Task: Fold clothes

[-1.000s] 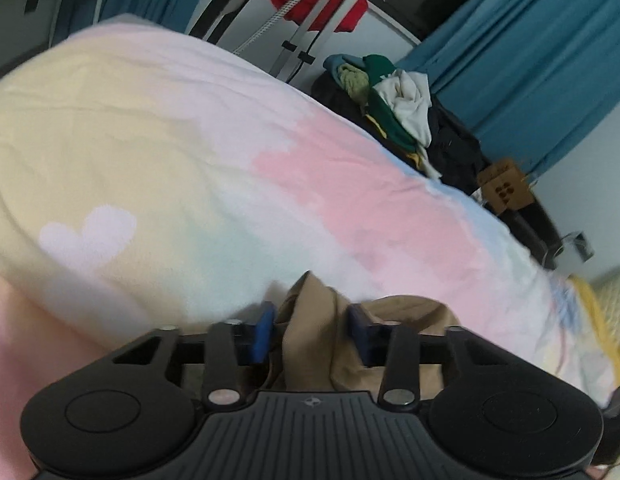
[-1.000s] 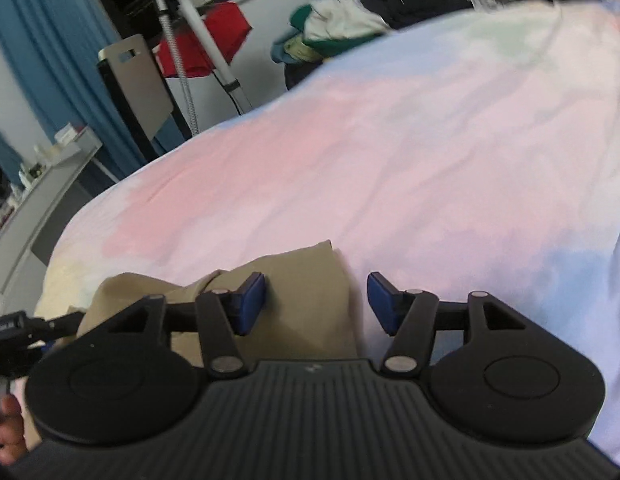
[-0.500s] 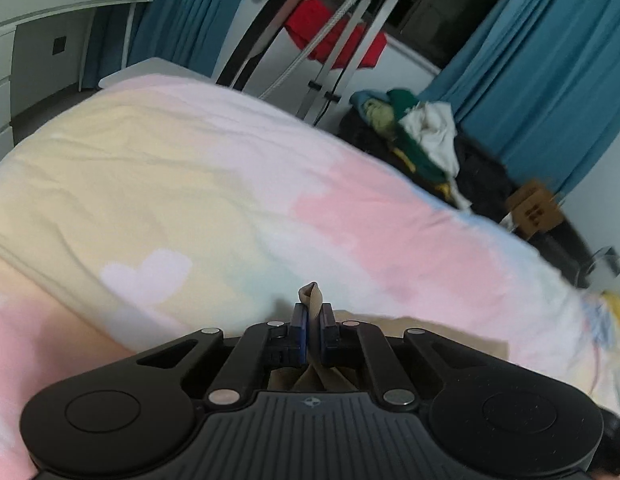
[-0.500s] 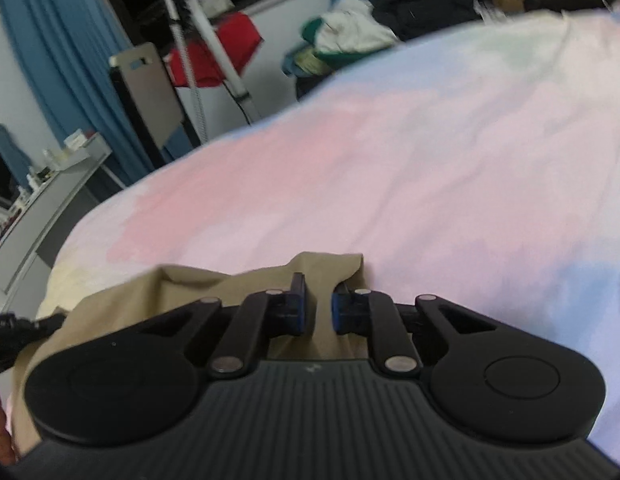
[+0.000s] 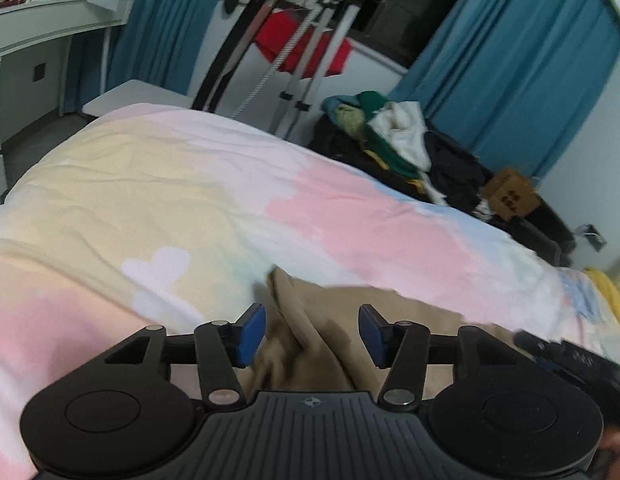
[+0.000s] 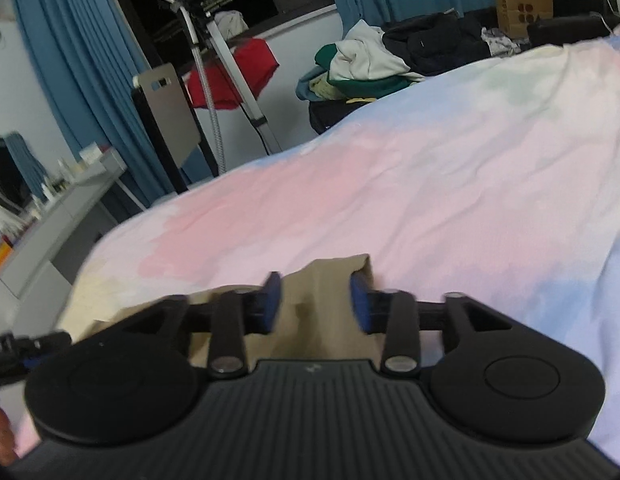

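In the left wrist view, the left gripper [image 5: 312, 330] fills the bottom of the frame. Its two blue pads [image 5: 250, 332] stand apart and its jaws are opening. The beige cloth garment [image 5: 310, 320] lies between the pads with a raised fold near the left one, but the pads do not press on it. The garment rests on the pastel bed cover with pink, yellow and pale blue patches [image 5: 189, 184], at the lower centre of the frame. A white heart shape is printed on the cover, left of the garment.

In the right wrist view, the right gripper [image 6: 316, 306] is also at the bottom. Its jaws are opening too, and a corner of the same beige garment [image 6: 330, 280] comes up between the blue pads [image 6: 271, 304]; the view is blurred here, so I cannot tell if the right pad touches the cloth.

At the upper right of this view stands a brown paper bag [image 6: 524, 10] with a dark logo of round dots; no words can be read on it. Beside the bed is a pile of mixed clothes in green, white and black [image 6: 362, 64]. A red cloth [image 6: 233, 76] hangs on a metal stand, in front of blue curtains [image 6: 69, 72].
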Action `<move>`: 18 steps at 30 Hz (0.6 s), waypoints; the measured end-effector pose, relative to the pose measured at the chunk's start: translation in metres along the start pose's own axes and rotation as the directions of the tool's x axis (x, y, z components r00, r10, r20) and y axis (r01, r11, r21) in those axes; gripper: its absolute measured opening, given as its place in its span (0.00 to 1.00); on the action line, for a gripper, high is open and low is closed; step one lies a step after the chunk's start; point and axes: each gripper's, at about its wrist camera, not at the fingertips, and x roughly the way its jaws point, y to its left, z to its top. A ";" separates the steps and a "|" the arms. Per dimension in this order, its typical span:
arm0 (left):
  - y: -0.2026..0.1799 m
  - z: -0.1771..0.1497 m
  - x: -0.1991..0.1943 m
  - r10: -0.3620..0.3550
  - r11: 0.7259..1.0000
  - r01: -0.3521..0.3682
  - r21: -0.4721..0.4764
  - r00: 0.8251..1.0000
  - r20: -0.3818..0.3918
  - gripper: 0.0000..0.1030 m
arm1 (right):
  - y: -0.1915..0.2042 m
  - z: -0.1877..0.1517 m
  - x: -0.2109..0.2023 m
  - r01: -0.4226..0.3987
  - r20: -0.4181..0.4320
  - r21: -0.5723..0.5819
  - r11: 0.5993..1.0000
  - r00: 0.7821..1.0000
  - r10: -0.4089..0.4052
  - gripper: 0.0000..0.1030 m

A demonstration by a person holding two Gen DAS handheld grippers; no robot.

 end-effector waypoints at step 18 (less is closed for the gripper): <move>-0.002 -0.039 -0.006 0.008 1.000 -0.009 -0.024 0.999 -0.035 0.11 | 0.000 -0.040 -0.014 -0.017 -0.111 0.007 1.000 0.994 0.018 0.19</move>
